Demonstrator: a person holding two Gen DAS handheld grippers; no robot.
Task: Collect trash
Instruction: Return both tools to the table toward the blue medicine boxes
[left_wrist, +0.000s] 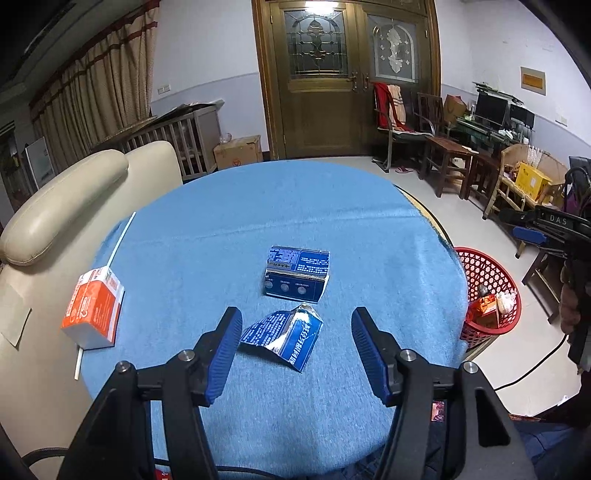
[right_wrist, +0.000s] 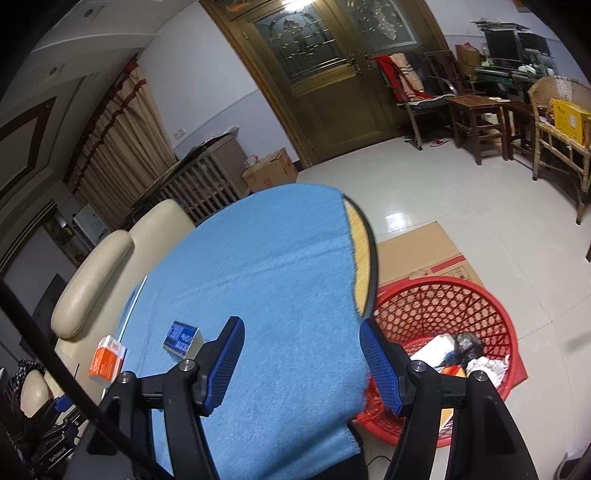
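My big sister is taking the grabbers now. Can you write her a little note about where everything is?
Left gripper: open, empty, hovering over the crushed blue carton.
Right gripper: open, empty, over the table edge by the red basket.
Still on the blue cloth: crushed blue carton, blue box, orange carton, white straw.
Done: some trash already in the basket.
Left: bin those four.

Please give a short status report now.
Both hand-held grippers open, empty. Crushed blue carton lies before left one. Red basket beside table. Nothing in the way.
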